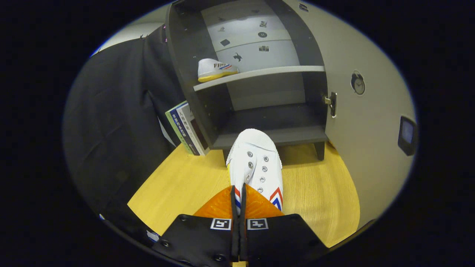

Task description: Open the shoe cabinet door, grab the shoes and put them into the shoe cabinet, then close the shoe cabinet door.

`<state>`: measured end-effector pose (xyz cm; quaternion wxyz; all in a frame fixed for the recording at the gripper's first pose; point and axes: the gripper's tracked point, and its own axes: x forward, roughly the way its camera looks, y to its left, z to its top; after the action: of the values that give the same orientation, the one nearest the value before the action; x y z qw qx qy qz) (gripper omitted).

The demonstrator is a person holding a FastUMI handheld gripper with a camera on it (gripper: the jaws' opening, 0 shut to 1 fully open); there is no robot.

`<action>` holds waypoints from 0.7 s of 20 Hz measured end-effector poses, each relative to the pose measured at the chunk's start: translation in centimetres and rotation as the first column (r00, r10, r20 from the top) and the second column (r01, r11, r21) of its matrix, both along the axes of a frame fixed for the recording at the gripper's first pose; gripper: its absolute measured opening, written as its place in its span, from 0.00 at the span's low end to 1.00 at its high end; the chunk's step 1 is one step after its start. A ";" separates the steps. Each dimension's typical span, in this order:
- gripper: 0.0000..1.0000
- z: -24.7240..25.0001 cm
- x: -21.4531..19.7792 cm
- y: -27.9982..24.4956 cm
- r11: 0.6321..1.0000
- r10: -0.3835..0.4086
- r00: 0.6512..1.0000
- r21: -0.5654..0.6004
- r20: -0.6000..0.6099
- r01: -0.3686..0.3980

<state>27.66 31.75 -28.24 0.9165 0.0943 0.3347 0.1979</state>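
Note:
My gripper is shut on a white canvas shoe with red and blue side stripes; both fingers pinch its side wall near the heel. The shoe's toe points ahead at the bottom shelf of the dark grey shoe cabinet, hanging just in front of that shelf's edge. The cabinet door stands swung open to the right of the fingers. A second matching white shoe with a yellow sole rests on the left end of the middle shelf.
Several books lean against the cabinet's left outer wall. The cabinet stands on a light wooden surface. A small clock and a dark box are fixed on the open door. Black cloth hangs to the left.

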 end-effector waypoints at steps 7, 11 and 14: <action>0.01 7.6 4.6 -0.5 0.998 -0.048 0.992 0.048 0.121 0.042; 0.02 10.9 8.6 0.2 0.997 -0.062 0.980 0.055 0.191 0.052; 0.02 13.3 11.6 0.6 0.996 -0.076 0.969 0.062 0.235 0.063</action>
<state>39.24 32.39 -14.96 0.9533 0.1066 0.2140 0.1846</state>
